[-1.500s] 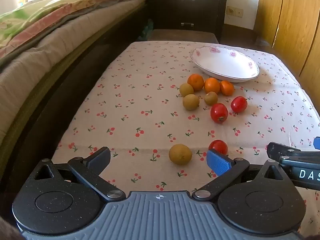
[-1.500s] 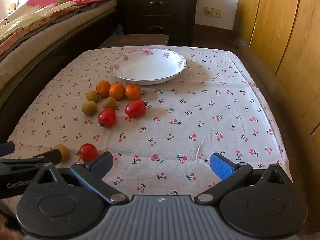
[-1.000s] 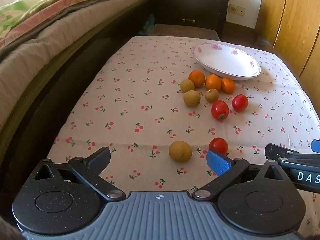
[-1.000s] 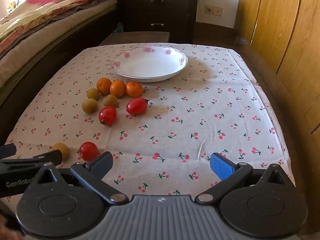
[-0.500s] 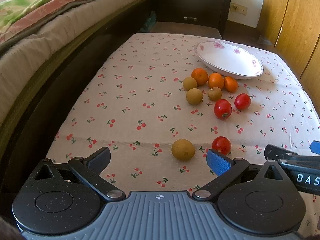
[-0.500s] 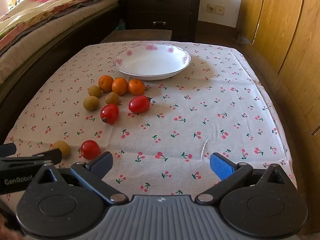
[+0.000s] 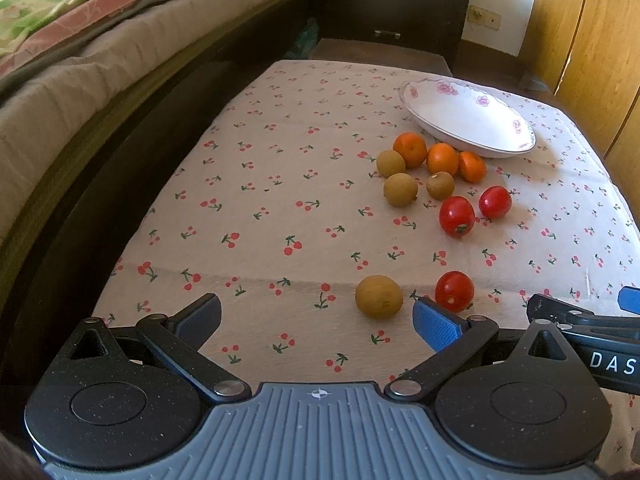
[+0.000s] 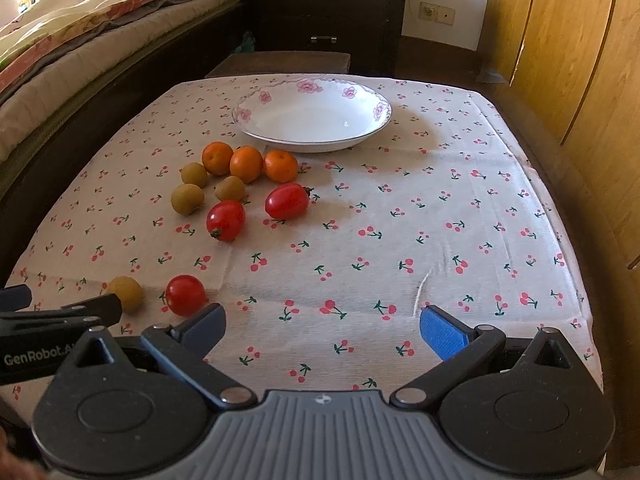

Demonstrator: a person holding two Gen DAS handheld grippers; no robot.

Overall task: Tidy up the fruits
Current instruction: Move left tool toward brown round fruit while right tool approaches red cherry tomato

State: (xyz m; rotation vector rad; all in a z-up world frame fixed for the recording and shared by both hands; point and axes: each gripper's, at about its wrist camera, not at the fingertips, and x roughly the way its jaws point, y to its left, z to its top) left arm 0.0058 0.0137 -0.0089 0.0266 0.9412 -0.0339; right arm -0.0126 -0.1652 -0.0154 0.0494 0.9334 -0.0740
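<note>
A white floral bowl (image 8: 316,120) stands empty at the far side of the cherry-print table; it also shows in the left wrist view (image 7: 468,124). In front of it lie three oranges (image 8: 247,163), three brown-green fruits (image 8: 187,199) and two tomatoes (image 8: 287,200). Nearer me lie a lone brown fruit (image 7: 378,295) and a lone tomato (image 7: 454,291). My left gripper (image 7: 318,320) is open and empty, just short of the lone brown fruit. My right gripper (image 8: 322,328) is open and empty above the table's near edge, the lone tomato (image 8: 185,295) by its left finger.
A bed with blankets (image 7: 80,60) runs along the table's left side. A dark dresser (image 8: 324,12) stands behind the table and wooden cupboards (image 8: 568,52) on the right. The tablecloth (image 8: 440,220) is bare on its right half.
Both grippers have drifted slightly forward over the table, so the fruits and bowl look a little closer. Both stay open and no fruit has moved.
</note>
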